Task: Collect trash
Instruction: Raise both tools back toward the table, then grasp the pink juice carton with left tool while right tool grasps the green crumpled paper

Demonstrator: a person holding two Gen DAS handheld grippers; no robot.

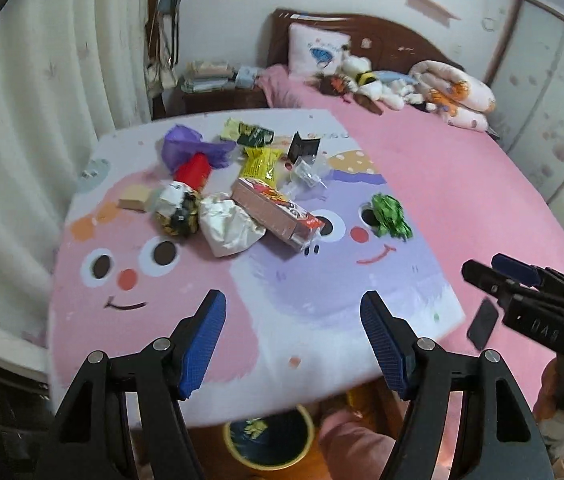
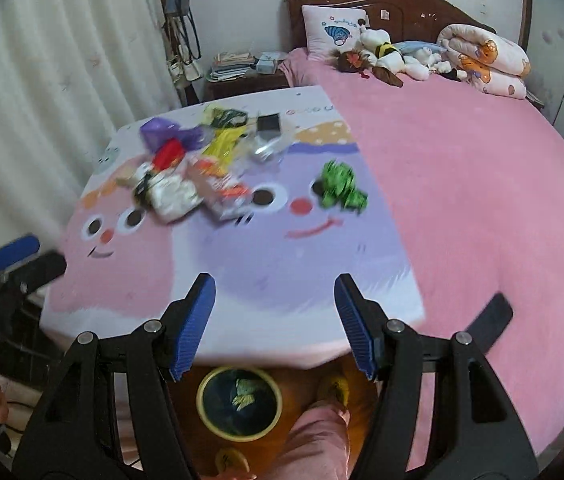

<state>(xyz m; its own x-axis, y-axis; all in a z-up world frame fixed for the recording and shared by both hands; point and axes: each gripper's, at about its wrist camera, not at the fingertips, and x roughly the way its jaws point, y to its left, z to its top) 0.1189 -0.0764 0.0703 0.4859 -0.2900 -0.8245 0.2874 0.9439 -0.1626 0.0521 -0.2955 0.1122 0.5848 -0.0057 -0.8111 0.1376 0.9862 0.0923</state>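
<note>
Motion blur smears the wrappers piled beyond the green wrapper on the tabletop; both grippers' jaws spread, empty, above the half-hidden bin.

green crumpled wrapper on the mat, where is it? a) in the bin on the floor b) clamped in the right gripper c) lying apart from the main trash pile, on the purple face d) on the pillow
c: the green crumpled wrapper lies alone on the purple face of the mat, well clear of the trash pile; both grippers are open and empty.

Crumpled paper wrapper, glossy wooden headboard, seemingly fleecy pink bedspread
</note>
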